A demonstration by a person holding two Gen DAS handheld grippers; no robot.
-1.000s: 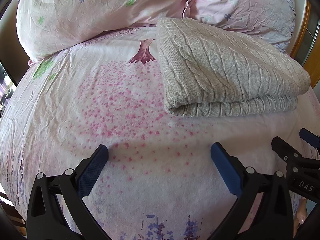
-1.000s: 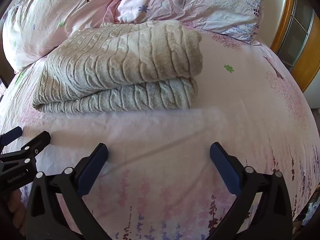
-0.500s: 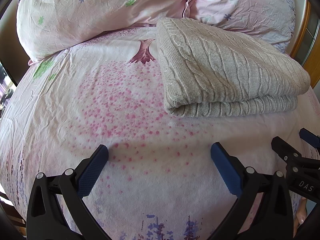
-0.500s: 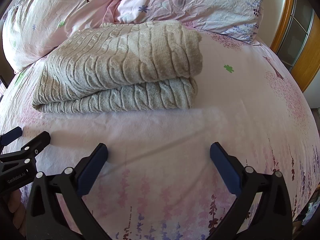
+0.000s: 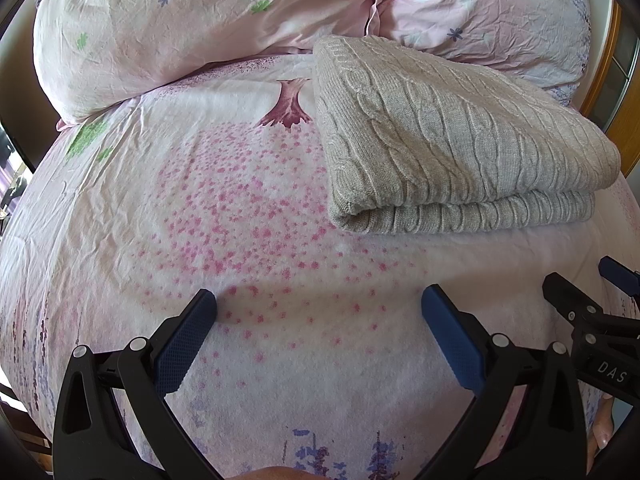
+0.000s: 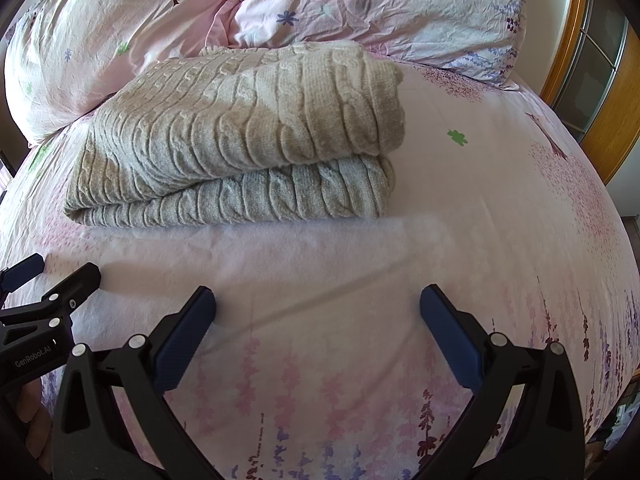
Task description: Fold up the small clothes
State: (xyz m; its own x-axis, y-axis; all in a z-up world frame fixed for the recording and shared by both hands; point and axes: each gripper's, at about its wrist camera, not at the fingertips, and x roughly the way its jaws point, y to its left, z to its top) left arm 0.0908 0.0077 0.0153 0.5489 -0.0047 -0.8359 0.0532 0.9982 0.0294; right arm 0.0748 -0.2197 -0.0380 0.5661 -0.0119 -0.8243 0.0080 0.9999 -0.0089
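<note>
A beige cable-knit sweater (image 5: 448, 144) lies folded in a neat stack on the pink floral bed sheet (image 5: 224, 216); it also shows in the right wrist view (image 6: 248, 136). My left gripper (image 5: 318, 304) is open and empty, hovering over the sheet in front of and left of the sweater. My right gripper (image 6: 318, 304) is open and empty, in front of the sweater's right half. Each gripper shows at the edge of the other's view: the right one (image 5: 592, 296), the left one (image 6: 48, 276).
Two pink floral pillows (image 5: 192, 20) (image 6: 384, 4) lie behind the sweater at the head of the bed. A wooden frame with glass panes (image 6: 592, 64) stands at the right. Bare sheet (image 6: 500, 208) stretches right of the sweater.
</note>
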